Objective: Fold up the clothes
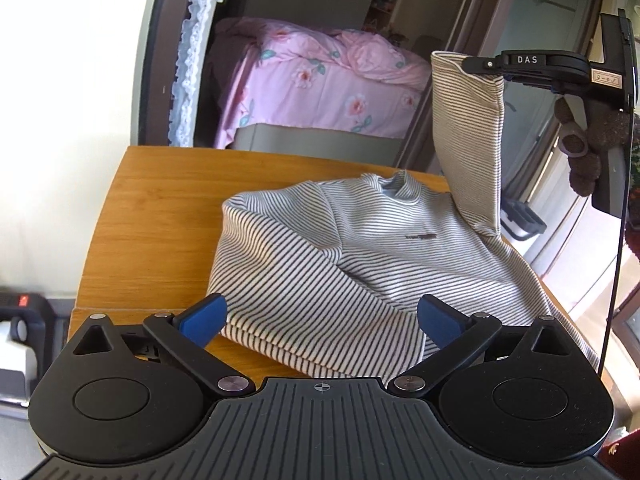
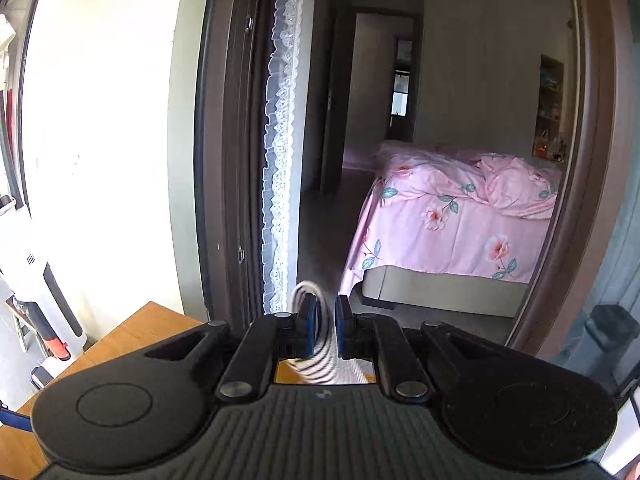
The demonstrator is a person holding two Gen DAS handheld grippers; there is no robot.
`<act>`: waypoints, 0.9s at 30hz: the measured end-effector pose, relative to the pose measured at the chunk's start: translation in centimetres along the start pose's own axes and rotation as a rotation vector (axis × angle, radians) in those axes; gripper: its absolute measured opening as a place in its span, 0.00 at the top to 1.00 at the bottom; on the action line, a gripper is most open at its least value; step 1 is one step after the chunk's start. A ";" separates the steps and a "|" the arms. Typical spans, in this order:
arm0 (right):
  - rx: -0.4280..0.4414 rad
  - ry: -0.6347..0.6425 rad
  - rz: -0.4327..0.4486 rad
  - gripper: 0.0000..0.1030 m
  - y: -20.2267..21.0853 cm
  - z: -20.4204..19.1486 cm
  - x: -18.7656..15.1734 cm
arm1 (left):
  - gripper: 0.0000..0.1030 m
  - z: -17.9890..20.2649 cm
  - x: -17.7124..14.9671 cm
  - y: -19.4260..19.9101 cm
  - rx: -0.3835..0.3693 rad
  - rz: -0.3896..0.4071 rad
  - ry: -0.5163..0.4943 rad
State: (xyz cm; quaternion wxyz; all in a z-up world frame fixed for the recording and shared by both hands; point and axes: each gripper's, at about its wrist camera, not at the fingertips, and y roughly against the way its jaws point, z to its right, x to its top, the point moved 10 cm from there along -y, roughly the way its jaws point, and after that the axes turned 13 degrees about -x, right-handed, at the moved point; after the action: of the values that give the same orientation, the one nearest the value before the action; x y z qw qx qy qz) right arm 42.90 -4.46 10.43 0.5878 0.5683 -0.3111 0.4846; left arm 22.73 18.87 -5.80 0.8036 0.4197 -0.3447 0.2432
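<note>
A grey-and-white striped long-sleeved shirt point(image 1: 352, 264) lies front up on a wooden table point(image 1: 160, 216). Its sleeve point(image 1: 468, 136) is lifted upright, its cuff pinched in the clenched right gripper point(image 2: 325, 322). The left gripper point(image 1: 320, 320) hangs released above the shirt's hem. A pink floral bed point(image 2: 452, 216) stands beyond.

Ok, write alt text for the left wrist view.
A striped shirt lies on a wooden table, one sleeve lifted upright by the right gripper pinching its cuff. The left gripper is open, its blue fingers either side of the shirt's near edge. A pink floral bed shows behind.
</note>
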 end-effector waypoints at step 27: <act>0.523 -0.347 -0.683 0.79 5.0 -14.2 -17.9 | 0.00 -1.4 -0.1 1.3 0.061 0.025 0.065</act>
State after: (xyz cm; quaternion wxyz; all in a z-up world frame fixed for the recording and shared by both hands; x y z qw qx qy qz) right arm 29.63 4.89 -6.44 0.4899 0.8400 -0.0673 0.2233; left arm 22.24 20.71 -5.78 0.7981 0.4316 -0.3160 0.2774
